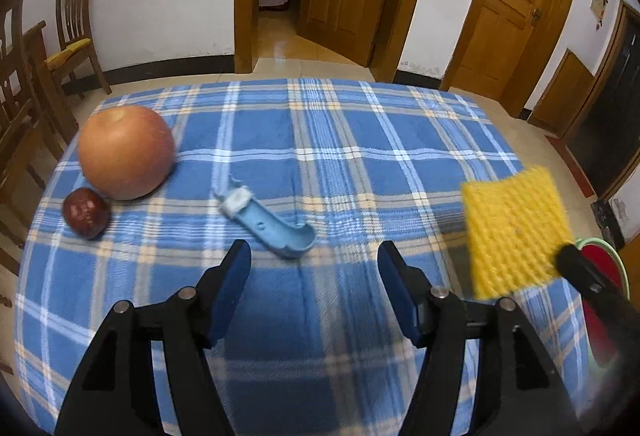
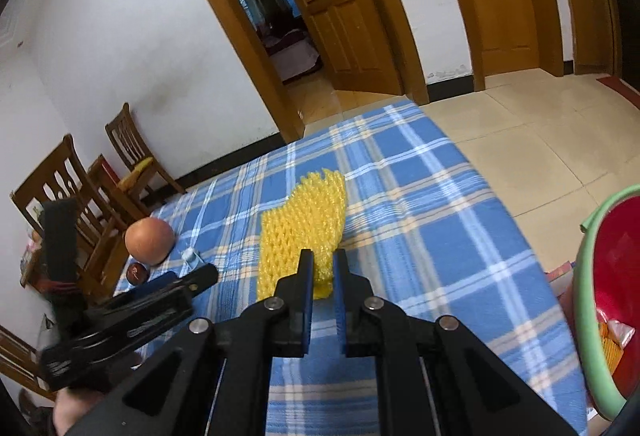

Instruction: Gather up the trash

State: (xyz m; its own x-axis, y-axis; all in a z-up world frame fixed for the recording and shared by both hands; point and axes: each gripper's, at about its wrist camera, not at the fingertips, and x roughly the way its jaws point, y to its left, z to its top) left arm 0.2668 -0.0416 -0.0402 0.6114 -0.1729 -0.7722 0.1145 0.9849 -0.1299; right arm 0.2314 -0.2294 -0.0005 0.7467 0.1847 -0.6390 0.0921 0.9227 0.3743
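A yellow foam fruit net (image 2: 304, 224) hangs above the blue plaid tablecloth (image 1: 360, 140), and my right gripper (image 2: 323, 259) is shut on its lower edge. In the left wrist view the net (image 1: 516, 232) is lifted at the right, with the right gripper (image 1: 572, 260) under its corner. My left gripper (image 1: 313, 248) is open with nothing between its fingers. A light blue plastic piece (image 1: 268, 224) with a white wad on its far end lies on the cloth just beyond the left fingertip. The right wrist view shows the left gripper (image 2: 188, 278) low at the left.
A large orange-coloured fruit (image 1: 126, 152) and a small dark red fruit (image 1: 86, 212) sit at the table's left. A red bin with a green rim (image 2: 612, 276), holding wrappers, stands off the table's right edge. Wooden chairs (image 1: 76, 32) stand left.
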